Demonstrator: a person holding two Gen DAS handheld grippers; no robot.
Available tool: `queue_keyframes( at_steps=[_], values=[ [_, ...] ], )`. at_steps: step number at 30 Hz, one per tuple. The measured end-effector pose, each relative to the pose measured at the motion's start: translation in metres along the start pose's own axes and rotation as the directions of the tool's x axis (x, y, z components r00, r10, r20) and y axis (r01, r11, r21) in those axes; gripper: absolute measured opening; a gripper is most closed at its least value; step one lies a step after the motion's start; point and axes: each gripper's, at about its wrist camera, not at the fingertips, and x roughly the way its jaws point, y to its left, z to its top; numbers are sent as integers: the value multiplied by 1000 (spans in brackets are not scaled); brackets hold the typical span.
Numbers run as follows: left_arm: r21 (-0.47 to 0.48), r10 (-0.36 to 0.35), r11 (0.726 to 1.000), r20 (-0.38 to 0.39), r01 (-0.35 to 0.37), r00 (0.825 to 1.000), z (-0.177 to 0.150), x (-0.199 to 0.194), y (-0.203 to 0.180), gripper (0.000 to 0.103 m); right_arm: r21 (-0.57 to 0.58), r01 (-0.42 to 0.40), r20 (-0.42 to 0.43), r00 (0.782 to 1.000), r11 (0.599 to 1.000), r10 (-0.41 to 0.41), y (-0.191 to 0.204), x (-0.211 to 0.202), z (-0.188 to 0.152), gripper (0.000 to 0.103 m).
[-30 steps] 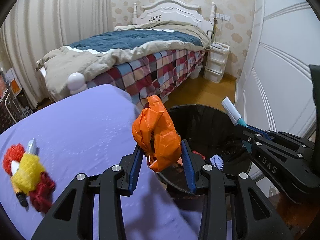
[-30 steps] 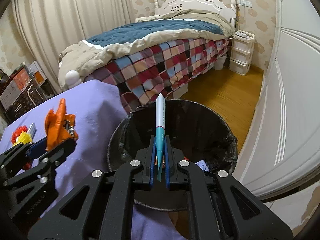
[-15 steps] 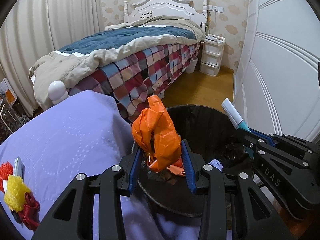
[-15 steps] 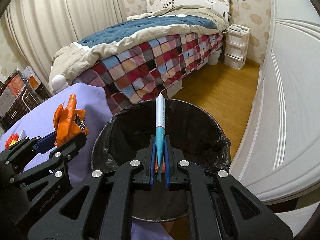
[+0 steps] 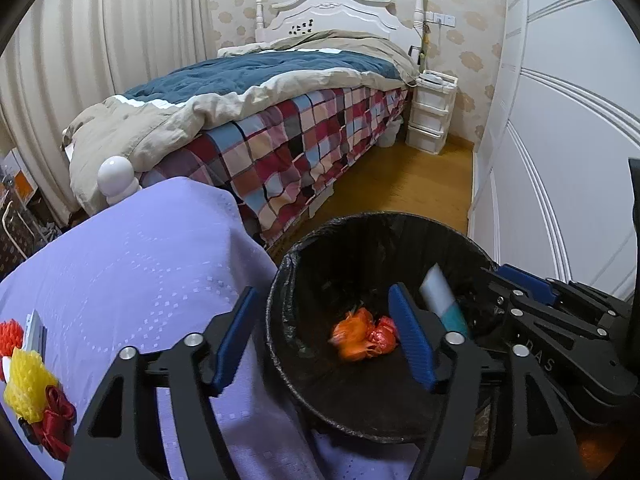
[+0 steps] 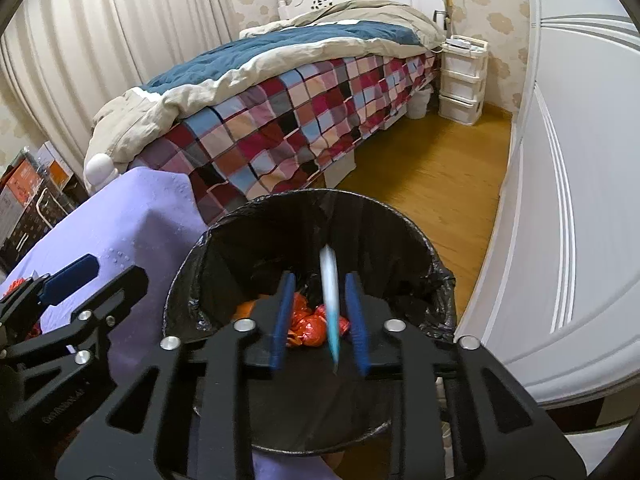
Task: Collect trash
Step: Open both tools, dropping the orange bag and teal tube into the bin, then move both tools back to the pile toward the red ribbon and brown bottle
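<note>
both grippers, left gripper (image 5: 320, 336) and right gripper (image 6: 318, 316), just opened, hold nothing; tube (image 6: 331, 304) falling blurred near the 3 o'clock finger could snag and miss bin (image 6: 400, 240).

Black bin liner (image 5: 304, 280), orange wrapper (image 5: 354, 338), lilac cloth (image 5: 132, 264), checked bedspread (image 5: 304, 140)

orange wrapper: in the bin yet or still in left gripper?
In. Orange wrapper lies inside the bin; left gripper jaws, just opened, hold nothing.

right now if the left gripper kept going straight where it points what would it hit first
Probably the crumpled orange bag at the bottom of the black-lined trash bin. The left gripper is open and empty over the bin mouth, though depth is hard to judge.
</note>
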Motion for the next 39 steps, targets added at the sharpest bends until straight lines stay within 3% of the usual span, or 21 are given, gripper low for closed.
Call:
queue_keyframes(
  at_steps=[4, 12, 24, 32, 39],
  values=[
    [-18, 5, 1000, 8, -5, 1000, 0, -5, 6, 73, 15, 12, 1, 1000, 1000, -12, -2, -1, -1, 40],
    [-59, 45, 997, 23, -44, 999, -10, -30, 29, 75, 20, 4, 18, 1000, 1000, -4, 5, -16, -4, 48],
    [-166, 143, 976, -7, -142, 990, -53, -77, 89, 75, -84, -99, -9, 995, 991, 99, 75, -32, -25, 55],
    [-269, 224, 937, -22, -222, 974, -88, -115, 144, 75, -190, -179, -44, 984, 965, 174, 137, -39, -42, 55],
    [-351, 298, 886, -68, -303, 952, -122, -137, 193, 75, -283, -240, -84, 971, 929, 225, 193, -43, -58, 55]
  ],
)
